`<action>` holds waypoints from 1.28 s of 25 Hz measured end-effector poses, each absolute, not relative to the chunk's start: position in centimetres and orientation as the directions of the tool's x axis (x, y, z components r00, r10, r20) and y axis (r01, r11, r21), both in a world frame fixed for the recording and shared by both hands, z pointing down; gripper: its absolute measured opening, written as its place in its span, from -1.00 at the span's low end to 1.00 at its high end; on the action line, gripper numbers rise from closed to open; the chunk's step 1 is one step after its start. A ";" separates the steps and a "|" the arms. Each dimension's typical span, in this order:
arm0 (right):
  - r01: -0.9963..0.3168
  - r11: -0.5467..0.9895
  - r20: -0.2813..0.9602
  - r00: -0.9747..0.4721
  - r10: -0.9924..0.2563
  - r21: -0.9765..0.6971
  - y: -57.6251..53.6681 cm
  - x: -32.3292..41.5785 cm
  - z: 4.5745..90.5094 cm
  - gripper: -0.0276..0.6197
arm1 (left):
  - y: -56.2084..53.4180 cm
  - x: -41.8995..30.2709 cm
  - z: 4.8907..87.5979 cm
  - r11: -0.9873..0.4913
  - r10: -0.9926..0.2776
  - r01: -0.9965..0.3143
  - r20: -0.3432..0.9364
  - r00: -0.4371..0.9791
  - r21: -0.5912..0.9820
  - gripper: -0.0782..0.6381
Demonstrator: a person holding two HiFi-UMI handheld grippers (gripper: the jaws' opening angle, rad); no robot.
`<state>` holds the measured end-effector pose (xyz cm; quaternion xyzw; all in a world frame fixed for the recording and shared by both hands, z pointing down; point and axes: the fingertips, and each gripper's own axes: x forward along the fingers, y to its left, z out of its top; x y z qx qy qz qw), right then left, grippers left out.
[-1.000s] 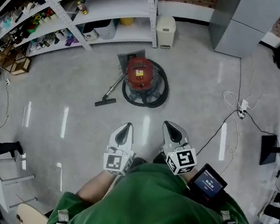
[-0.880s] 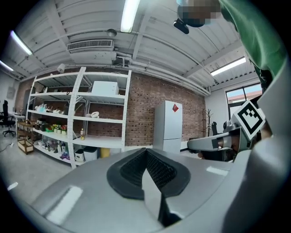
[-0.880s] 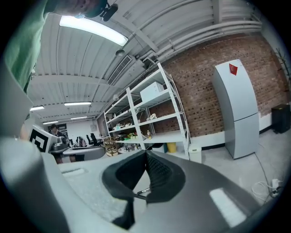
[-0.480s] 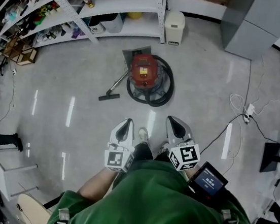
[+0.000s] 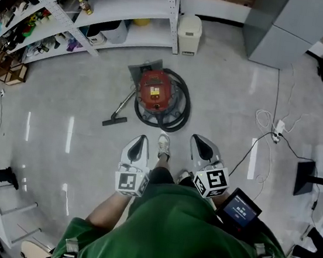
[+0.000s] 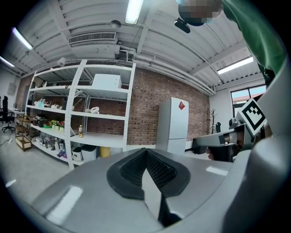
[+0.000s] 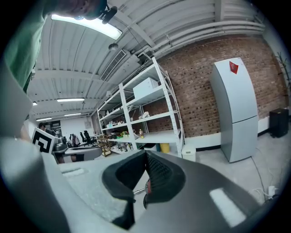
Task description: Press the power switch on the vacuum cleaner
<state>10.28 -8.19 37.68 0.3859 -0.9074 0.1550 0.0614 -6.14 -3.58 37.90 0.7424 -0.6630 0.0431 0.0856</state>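
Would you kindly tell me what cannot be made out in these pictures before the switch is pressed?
- The power switch, head view: the vacuum cleaner is too small to pick it out.
- The vacuum cleaner, left gripper view: hidden behind the body of the left claw.
- The vacuum cleaner, right gripper view: only a red sliver shows between the pads of the right claw.
- The shelf items, head view: too small to name.
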 end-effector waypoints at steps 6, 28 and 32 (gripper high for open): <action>-0.746 0.627 0.276 -0.666 -0.693 -0.225 -13.1 7.6 38.7 -0.91 | -9.5 -9.8 39.8 -0.125 -0.969 -0.988 0.204 0.141 0.090 -0.76; -0.730 0.658 0.463 -0.656 -0.596 -0.185 -27.1 -1.6 46.3 -0.91 | -21.9 -18.9 50.8 -0.085 -0.911 -0.979 0.384 0.151 0.183 -0.76; -0.709 0.677 0.486 -0.671 -0.560 -0.199 -28.7 -2.6 48.4 -0.91 | -23.2 -19.4 53.7 -0.081 -0.888 -0.979 0.433 0.155 0.184 -0.76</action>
